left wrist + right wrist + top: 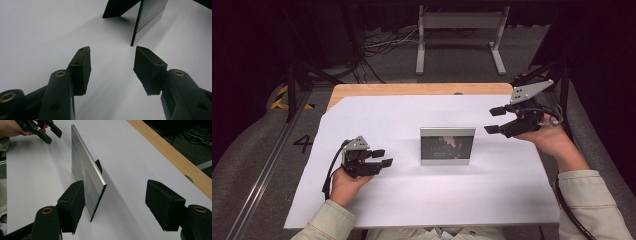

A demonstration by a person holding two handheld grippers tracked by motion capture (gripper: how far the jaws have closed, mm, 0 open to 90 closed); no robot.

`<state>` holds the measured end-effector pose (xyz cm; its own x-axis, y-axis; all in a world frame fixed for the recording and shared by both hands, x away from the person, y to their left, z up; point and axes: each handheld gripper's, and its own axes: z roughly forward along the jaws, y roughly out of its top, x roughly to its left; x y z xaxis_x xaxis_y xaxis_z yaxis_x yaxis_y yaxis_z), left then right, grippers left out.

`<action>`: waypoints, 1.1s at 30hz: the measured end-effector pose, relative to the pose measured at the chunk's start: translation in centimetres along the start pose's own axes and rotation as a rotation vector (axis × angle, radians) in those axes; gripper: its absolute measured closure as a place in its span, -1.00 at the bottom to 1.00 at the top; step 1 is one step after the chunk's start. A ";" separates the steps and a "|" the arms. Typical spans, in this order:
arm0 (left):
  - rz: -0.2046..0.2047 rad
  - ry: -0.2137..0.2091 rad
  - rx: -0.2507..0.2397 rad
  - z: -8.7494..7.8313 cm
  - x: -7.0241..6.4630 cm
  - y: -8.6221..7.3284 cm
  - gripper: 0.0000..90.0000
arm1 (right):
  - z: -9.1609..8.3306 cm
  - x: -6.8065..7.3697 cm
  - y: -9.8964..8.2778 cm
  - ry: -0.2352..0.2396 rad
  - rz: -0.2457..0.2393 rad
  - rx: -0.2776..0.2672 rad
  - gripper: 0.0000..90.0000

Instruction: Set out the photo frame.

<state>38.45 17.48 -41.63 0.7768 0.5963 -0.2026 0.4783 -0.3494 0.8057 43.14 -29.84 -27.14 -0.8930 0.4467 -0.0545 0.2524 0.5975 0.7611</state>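
Observation:
A silver picture frame (447, 145) with a dark picture stands upright in the middle of the white sheet (412, 195). My left gripper (382, 157) rests on the sheet to the frame's left, open, pointing at it, nothing between the jaws. In the left gripper view, the left gripper (112, 50) faces the frame's edge (150, 15) and its black back stand (117, 8). My right gripper (492, 120) hovers right of the frame, open and empty. In the right gripper view, the right gripper (115, 185) looks along the frame (85, 167), with the left gripper (47, 132) beyond.
The white sheet covers most of a wooden table (412, 89), whose far edge (170, 150) is bare. Behind the table on the floor stand a grey metal support (459, 30) and loose cables (382, 45). A rail (262, 175) runs along the left.

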 end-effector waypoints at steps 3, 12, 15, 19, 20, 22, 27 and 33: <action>0.018 0.006 -0.002 0.0 -0.1 0.0 0.07 | -0.3 0.1 -0.6 -0.012 0.008 -0.023 -0.31; 0.044 0.047 0.018 0.1 -0.2 -0.1 0.05 | 0.4 0.5 -3.4 -0.036 0.044 -0.039 -0.38; 0.042 0.045 0.020 0.2 0.0 -0.1 0.04 | 0.6 0.6 -4.1 -0.038 0.053 -0.034 -0.39; 0.031 0.038 0.011 -0.1 0.2 -0.2 0.03 | 1.0 0.6 -5.2 -0.043 0.070 -0.037 -0.42; 0.027 0.039 0.008 -0.1 0.2 -0.2 0.03 | 1.1 0.5 -5.5 -0.046 0.074 -0.042 -0.42; 0.029 0.040 0.007 -0.2 0.3 -0.2 0.03 | 1.3 0.6 -6.1 -0.053 0.091 -0.054 -0.43; 0.024 0.048 0.004 -0.5 0.5 -0.3 0.03 | 2.3 0.6 -7.5 -0.069 0.119 -0.058 -0.45; 0.035 0.061 0.010 -0.6 0.9 -0.4 0.02 | 3.4 0.7 -8.8 -0.072 0.149 -0.064 -0.47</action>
<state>38.70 18.58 -41.75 0.7667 0.6267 -0.1396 0.4558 -0.3781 0.8058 41.58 -32.53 -36.07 -0.8177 0.5754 0.0174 0.3540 0.4787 0.8034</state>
